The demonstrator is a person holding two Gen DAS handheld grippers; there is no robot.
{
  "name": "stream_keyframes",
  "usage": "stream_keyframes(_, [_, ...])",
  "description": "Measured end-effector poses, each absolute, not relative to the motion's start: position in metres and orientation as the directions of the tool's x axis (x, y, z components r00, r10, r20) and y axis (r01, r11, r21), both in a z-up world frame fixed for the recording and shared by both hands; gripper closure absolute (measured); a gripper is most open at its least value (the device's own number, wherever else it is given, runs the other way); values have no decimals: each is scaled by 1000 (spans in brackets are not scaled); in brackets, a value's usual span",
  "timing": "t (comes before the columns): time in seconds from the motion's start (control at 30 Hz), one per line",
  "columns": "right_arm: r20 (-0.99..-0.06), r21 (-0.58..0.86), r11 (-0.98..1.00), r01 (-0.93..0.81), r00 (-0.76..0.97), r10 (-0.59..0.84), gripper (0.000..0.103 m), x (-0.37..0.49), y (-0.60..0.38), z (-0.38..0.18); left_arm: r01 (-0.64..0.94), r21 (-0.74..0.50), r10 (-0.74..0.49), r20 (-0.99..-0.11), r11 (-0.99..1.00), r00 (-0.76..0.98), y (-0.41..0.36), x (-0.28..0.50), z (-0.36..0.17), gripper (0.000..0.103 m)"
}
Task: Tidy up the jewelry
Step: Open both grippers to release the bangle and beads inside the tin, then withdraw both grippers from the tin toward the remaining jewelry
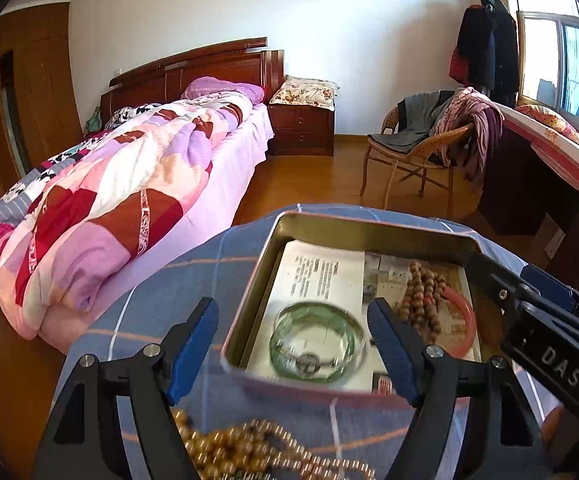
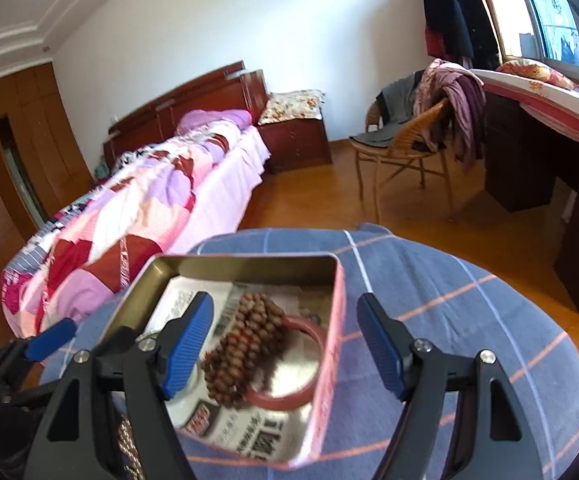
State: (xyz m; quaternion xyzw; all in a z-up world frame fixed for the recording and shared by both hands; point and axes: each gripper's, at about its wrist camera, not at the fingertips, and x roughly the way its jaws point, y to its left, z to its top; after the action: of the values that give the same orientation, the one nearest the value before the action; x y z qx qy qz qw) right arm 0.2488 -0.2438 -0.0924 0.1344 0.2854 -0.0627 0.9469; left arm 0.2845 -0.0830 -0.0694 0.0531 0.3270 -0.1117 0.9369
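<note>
A metal tin (image 1: 353,230) lined with printed paper sits on a blue plaid cloth. Inside lie a green glass bangle (image 1: 318,342), brown wooden prayer beads (image 1: 421,296) and a pink bangle (image 1: 463,320). My left gripper (image 1: 295,348) is open above the tin's near left corner, with the green bangle lying between its fingers, blurred. A golden bead strand (image 1: 249,452) lies on the cloth below it. My right gripper (image 2: 285,346) is open and empty over the tin (image 2: 249,260), above the beads (image 2: 245,348) and pink bangle (image 2: 289,396). It also shows in the left wrist view (image 1: 537,320).
The cloth-covered table (image 2: 469,320) is round with its edge just past the tin. Behind stand a bed with a patchwork quilt (image 1: 129,200), a nightstand (image 1: 301,128), a wicker chair with clothes (image 1: 429,144) and a dark desk (image 1: 549,184) under a window.
</note>
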Motion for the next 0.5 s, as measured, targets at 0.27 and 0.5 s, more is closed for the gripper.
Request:
stream_keyframes(0.27, [-556, 138, 970, 199, 826, -90, 25, 218, -224, -84, 213, -11, -175, -610, 977, 773, -56, 250, -65, 26])
stream_keyframes(0.5, [-550, 88, 975, 203, 826, -122, 24, 193, -212, -78, 208, 10, -164, -582, 978, 796, -42, 218, -58, 26])
